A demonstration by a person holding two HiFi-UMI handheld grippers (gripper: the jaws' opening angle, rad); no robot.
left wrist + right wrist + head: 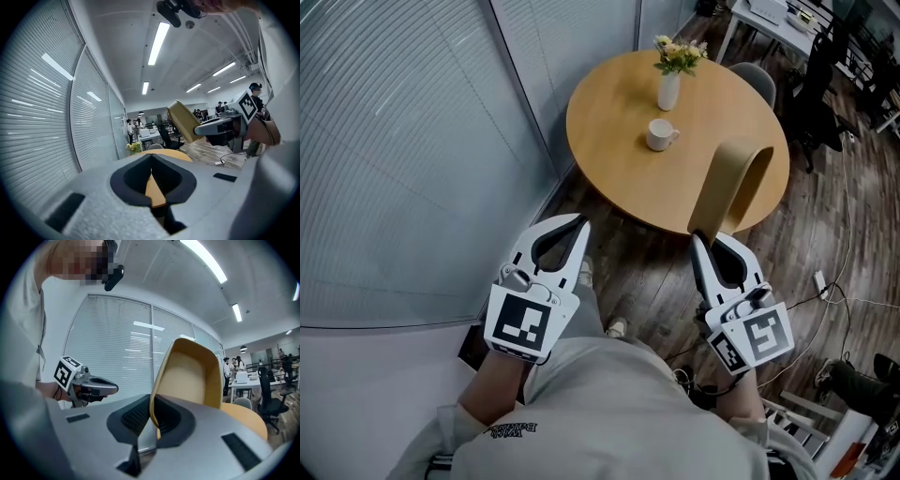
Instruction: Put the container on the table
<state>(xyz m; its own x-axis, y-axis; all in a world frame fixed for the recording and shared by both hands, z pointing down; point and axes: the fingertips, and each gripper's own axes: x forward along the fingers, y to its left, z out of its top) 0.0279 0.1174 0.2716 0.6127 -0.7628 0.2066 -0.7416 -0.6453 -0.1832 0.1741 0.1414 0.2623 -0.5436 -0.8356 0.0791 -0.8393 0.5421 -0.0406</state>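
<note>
A glass wall with shut blinds fills the left of the scene, and dark wooden floor runs under the person's feet. Beyond them stands the round wooden table, with a grey chair at its far right side.

The container, a tan, open, scoop-like shell, is up in the air at the near right of the table. From the head view its top overlaps the table's near right edge, and nothing shows it resting on the wood. The right gripper clenches it by its lower rim; in the right gripper view the thin wall of the container runs down between the two dark pads, which are pressed against it from both sides. The left gripper hangs to the near left of the table, well apart from the container, jaws drawn together on nothing.

On the far part of the tabletop stand a white vase with flowers and, nearer, a white cup.

As I judge it, the pick-up and carry are done. Left to do: bring the container over bare wood on the near side, clear of the cup, set it down and let go.
</note>
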